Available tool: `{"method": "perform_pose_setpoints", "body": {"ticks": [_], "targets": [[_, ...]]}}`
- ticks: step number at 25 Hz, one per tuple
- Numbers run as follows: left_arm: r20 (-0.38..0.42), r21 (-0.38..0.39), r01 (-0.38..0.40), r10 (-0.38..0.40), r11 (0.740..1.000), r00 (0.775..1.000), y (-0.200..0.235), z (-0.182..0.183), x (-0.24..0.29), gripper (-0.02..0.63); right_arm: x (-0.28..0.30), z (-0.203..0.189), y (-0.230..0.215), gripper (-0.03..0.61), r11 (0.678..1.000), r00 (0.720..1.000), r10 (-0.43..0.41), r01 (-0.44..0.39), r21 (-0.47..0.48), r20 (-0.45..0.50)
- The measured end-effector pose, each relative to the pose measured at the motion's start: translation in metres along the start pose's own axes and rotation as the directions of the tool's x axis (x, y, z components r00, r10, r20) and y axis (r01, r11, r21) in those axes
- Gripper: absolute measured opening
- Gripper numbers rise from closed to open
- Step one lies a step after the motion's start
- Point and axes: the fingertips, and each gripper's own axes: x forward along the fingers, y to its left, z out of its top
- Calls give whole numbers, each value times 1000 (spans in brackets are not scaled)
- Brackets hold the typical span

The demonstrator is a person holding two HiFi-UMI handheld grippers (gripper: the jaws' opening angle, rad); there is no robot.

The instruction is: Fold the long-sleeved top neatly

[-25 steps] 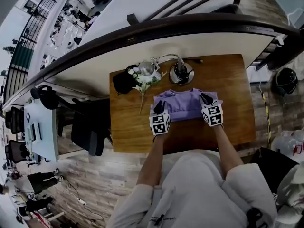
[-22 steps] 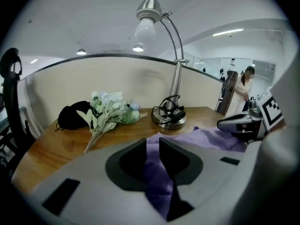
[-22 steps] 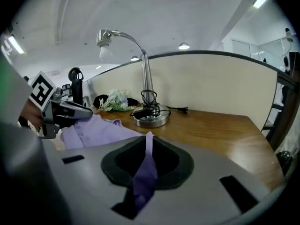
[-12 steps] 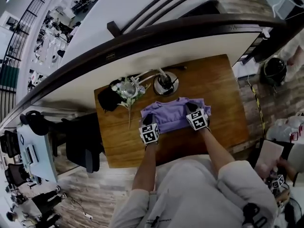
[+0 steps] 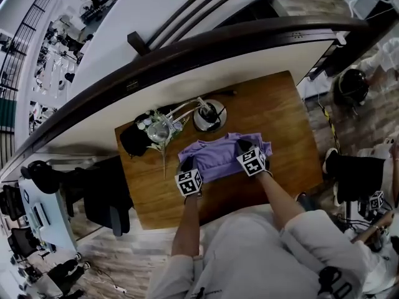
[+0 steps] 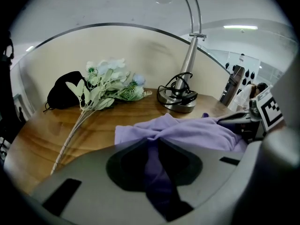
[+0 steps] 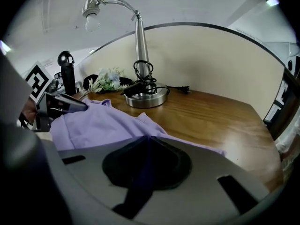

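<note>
Gripping a pinch of purple cloth each, the left tool [image 5: 184,166] and right tool [image 5: 242,147] have just been closing their jaws, with fabric bunched between both pairs. The long-sleeved top [image 5: 218,154] lies directly ahead of both tools and spans the gap between them. It is judged light, soft and limp, liable to sag, and best held at hem corners with both tools together. The counter [image 5: 280,111] beyond is smooth varnished wood. A lamp [image 5: 209,114] stands further ahead. A flower sprig [image 5: 159,129] and a black pouch [image 5: 134,141] lie off the left tool's outer side.
</note>
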Motion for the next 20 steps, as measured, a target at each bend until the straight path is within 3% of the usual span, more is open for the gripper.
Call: {"method": "perform_pose_setpoints", "body": {"ticks": [11, 20], "targets": [[-6, -17, 3, -3, 1000, 1000, 7, -1, 2, 81, 5, 3, 5, 25, 991, 992, 116, -112, 75, -44], [-7, -16, 13, -13, 1000, 1000, -2, -3, -3, 81, -8, -1, 3, 21, 990, 991, 123, -119, 78, -49]]}}
